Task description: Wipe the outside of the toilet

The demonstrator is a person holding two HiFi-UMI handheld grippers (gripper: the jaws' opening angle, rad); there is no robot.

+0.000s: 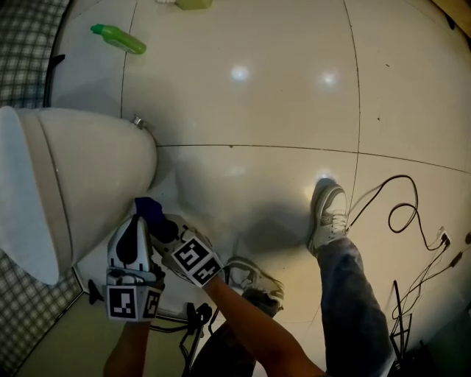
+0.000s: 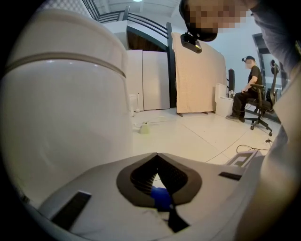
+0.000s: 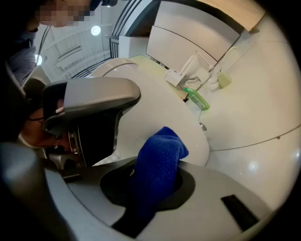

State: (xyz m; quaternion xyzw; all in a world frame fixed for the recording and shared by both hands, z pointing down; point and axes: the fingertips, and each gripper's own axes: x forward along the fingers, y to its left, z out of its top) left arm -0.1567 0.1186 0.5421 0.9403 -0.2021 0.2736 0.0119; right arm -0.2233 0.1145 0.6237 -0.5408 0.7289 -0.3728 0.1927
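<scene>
The white toilet [image 1: 81, 177] fills the left of the head view, and its bowl wall stands close before both grippers [image 2: 61, 117]. My right gripper [image 1: 163, 230] is shut on a blue cloth [image 1: 151, 210]. The cloth bulges out of the jaws right against the bowl's lower side [image 3: 157, 164]. My left gripper [image 1: 136, 224] sits just left of it, pointing at the bowl. Its jaws meet at the tips [image 2: 156, 157], with a small blue scrap [image 2: 161, 197] showing low between them.
A green bottle [image 1: 118, 38] lies on the tiled floor beyond the toilet, near a pale yellow-green item [image 1: 193, 4]. The person's shoes [image 1: 327, 213] [image 1: 254, 276] stand to the right, with black cables [image 1: 401, 213] further right. A checkered mat [image 1: 29, 44] borders the toilet.
</scene>
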